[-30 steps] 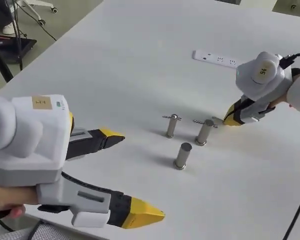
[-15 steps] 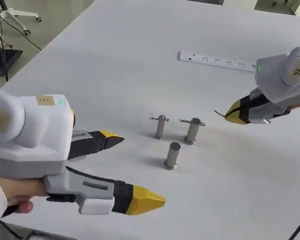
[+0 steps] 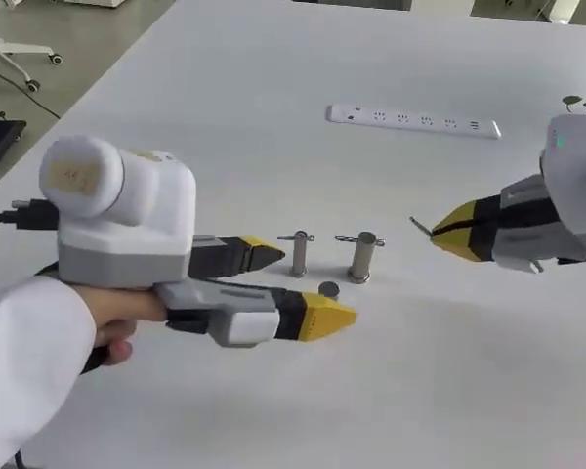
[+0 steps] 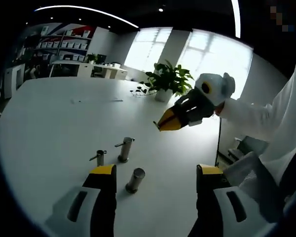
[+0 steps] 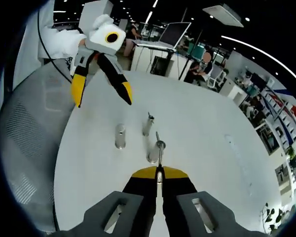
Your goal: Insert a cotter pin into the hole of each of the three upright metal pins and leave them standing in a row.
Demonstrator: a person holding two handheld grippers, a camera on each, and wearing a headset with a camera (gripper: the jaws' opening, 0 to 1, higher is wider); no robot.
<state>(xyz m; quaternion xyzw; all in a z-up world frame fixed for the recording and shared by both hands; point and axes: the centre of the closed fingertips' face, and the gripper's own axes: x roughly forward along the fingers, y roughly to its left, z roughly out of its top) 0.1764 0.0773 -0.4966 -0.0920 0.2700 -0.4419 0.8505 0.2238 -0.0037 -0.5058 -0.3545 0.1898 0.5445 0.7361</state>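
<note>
Steel pin bare, two pins cross-pinned, right hand-held gripper pinching cotter pin, left hand-held gripper agape

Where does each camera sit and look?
Head view: head-mounted, looking down at three metal pins; left gripper, right gripper, sleeve show.
Left gripper view: on left gripper, facing the pins and right gripper; its open jaws show.
Right gripper view: on right gripper, facing left gripper; its jaws hold a cotter pin.
All share the pins.

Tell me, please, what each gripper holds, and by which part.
The right gripper, shut, holds a cotter pin by one end; the rest juts forward past its tips. The left gripper is open and holds nothing.
</note>
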